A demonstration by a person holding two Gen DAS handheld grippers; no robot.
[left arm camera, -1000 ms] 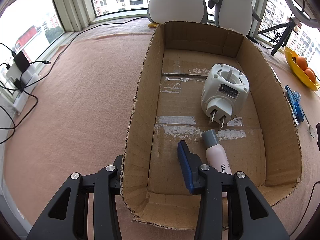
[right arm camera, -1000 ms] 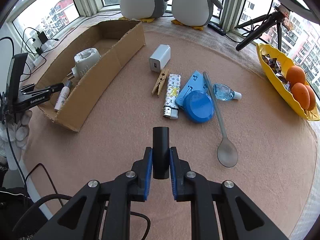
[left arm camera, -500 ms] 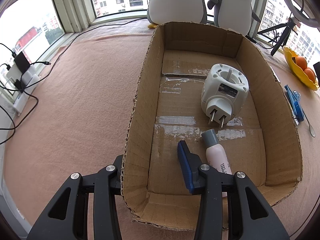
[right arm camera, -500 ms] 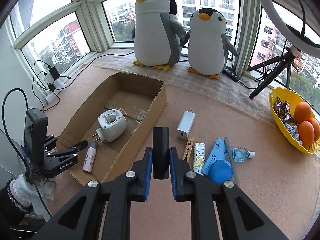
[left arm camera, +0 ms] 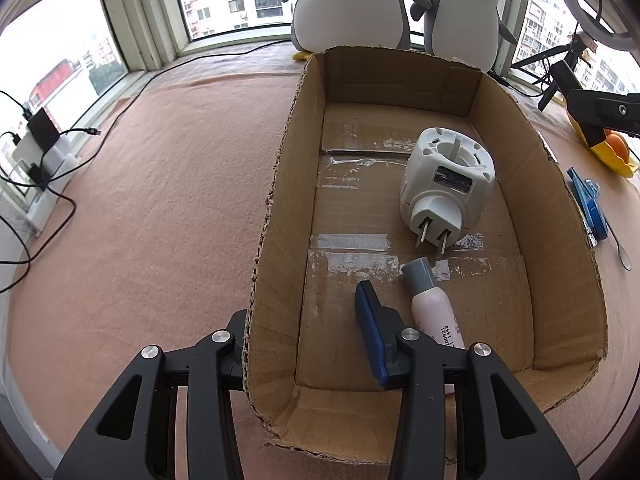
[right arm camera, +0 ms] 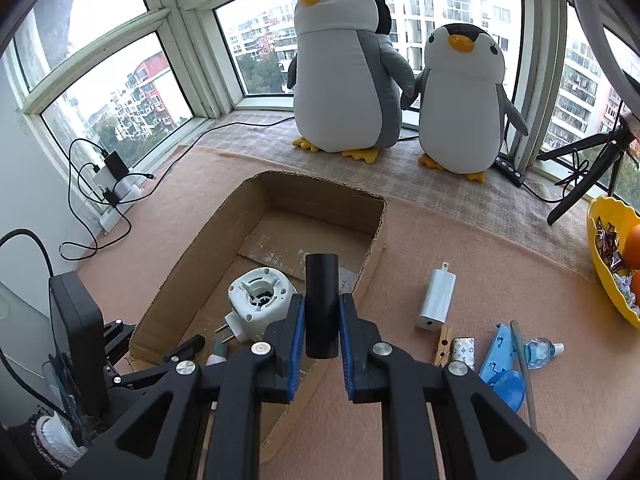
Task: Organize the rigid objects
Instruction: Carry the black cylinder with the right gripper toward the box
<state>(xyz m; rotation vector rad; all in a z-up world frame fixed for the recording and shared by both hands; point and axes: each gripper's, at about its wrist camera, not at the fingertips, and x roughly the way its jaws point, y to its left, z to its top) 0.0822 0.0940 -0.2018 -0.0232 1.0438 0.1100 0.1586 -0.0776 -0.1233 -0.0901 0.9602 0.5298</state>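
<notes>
Blue-padded fingers (left arm camera: 370, 320) of the left gripper (left arm camera: 304, 332) straddle the near-left wall of the cardboard box (left arm camera: 276, 216), one finger outside and one inside, closed on the wall and angled steeply down. Inside lie a white plug adapter (left arm camera: 446, 186) and a small pink bottle (left arm camera: 434, 308).

From the right wrist, the right gripper (right arm camera: 321, 330) pinches a black cylinder (right arm camera: 321, 304) upright between its pads, tilted down above the box's near corner. A white charger (right arm camera: 436, 300), clothespin (right arm camera: 442, 346) and blue lid (right arm camera: 508, 390) lie on the mat beside the box.
</notes>
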